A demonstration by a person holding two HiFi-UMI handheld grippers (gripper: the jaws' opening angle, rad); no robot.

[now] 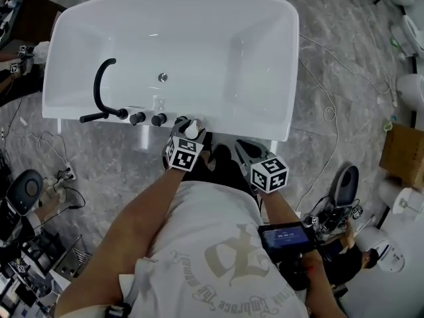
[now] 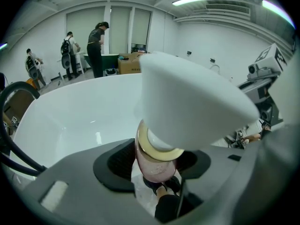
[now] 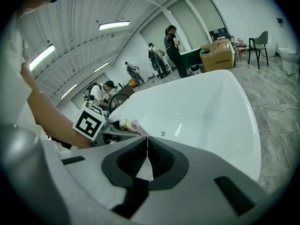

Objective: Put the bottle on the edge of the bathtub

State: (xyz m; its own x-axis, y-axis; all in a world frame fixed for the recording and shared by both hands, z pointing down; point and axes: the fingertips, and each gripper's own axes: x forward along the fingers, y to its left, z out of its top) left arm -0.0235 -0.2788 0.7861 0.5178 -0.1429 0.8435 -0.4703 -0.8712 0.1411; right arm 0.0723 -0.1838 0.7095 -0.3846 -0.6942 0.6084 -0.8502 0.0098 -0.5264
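A small pink bottle with a gold ring and a wide white cap sits between the jaws of my left gripper, which is shut on its body. In the head view it is over the near rim of the white bathtub, just right of the black knobs. Whether its base rests on the rim is hidden. My right gripper is shut and holds nothing. It hangs a little right of the left one, short of the tub's near rim. The bottle's cap and the left gripper's marker cube show at its left.
A curved black faucet stands at the tub's near left corner, and a drain sits in the basin. Cables trail over the grey floor to the right, near a cardboard box. People stand far behind the tub.
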